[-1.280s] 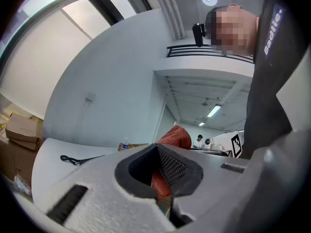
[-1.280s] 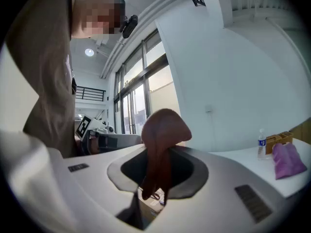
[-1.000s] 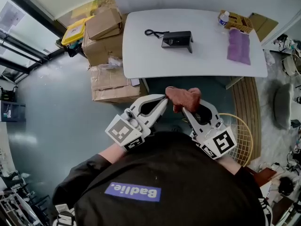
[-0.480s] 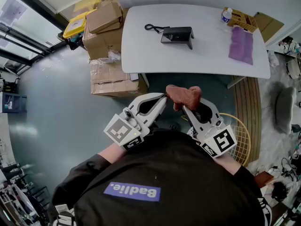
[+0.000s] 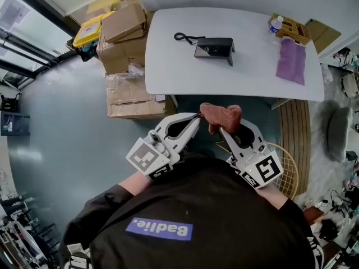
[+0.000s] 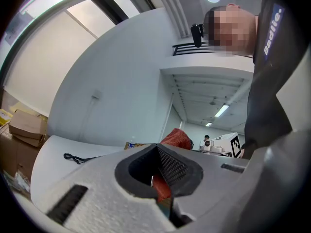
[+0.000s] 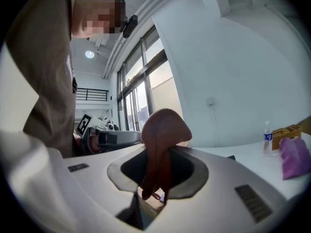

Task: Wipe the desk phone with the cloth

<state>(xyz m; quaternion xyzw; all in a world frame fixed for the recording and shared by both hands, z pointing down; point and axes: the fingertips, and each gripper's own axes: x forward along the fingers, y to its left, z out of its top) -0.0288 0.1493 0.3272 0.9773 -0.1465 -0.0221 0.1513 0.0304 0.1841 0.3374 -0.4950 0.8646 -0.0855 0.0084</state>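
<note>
The black desk phone (image 5: pixel 213 47) sits on the white table (image 5: pixel 185 74) at the far side, its coiled cord (image 5: pixel 180 37) trailing to the left. Well short of the table, in front of my body, I hold a rust-red cloth (image 5: pixel 222 116) bunched between both grippers. My left gripper (image 5: pixel 196 116) is shut on the cloth's left corner, and red fabric (image 6: pixel 163 186) shows between its jaws. My right gripper (image 5: pixel 221 129) is shut on the cloth (image 7: pixel 163 130), which bulges up above its jaws. Only the cord (image 6: pixel 73 157) shows in the left gripper view.
A purple cloth (image 5: pixel 291 60), a water bottle (image 5: pixel 276 24) and a wooden box (image 5: pixel 293 29) lie at the table's right end. Cardboard boxes (image 5: pixel 126 43) are stacked left of the table. A wicker basket (image 5: pixel 289 161) stands on the floor to my right.
Both grippers keep the same hold on the red cloth. The table and phone have shifted slightly to the right in the head view.
</note>
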